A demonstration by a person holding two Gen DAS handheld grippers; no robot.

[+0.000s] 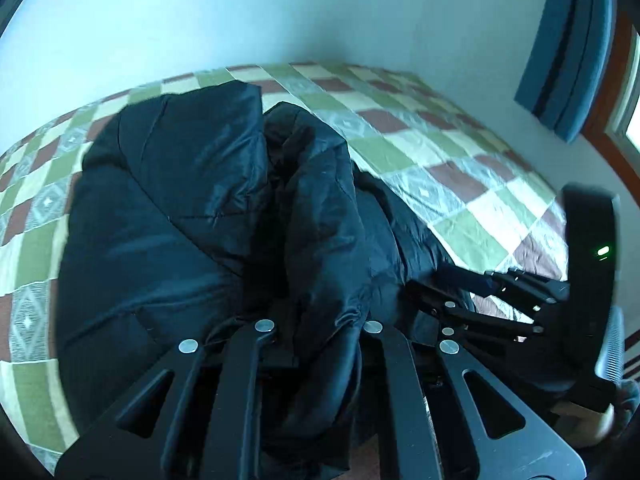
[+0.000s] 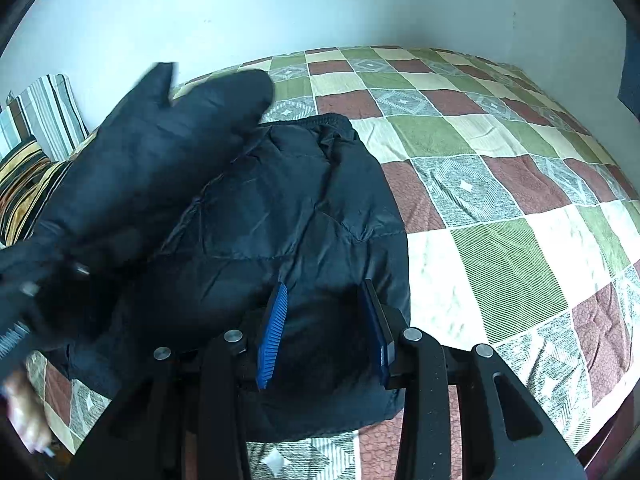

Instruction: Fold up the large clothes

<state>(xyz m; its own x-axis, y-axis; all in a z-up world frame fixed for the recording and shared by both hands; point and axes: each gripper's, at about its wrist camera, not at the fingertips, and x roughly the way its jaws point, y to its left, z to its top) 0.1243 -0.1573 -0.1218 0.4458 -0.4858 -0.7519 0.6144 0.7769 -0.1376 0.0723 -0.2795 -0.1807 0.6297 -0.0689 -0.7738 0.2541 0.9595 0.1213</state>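
A large black puffer jacket (image 2: 288, 208) lies on a bed with a checked quilt (image 2: 500, 220). In the left wrist view my left gripper (image 1: 320, 344) is shut on a bunched fold of the jacket (image 1: 312, 208) and lifts it. That lifted part shows in the right wrist view as a blurred black sleeve (image 2: 160, 152) at the left. My right gripper (image 2: 326, 320) is open, its blue pads (image 2: 274, 332) on either side of the jacket's near edge, holding nothing. The right gripper also shows in the left wrist view (image 1: 460, 292), low at the right.
Striped pillows (image 2: 36, 148) lie at the bed's left end against a pale wall (image 2: 320, 4). A blue curtain (image 1: 568, 52) and a wooden window frame (image 1: 616, 92) stand at the right. The quilt (image 1: 440, 152) runs to the right of the jacket.
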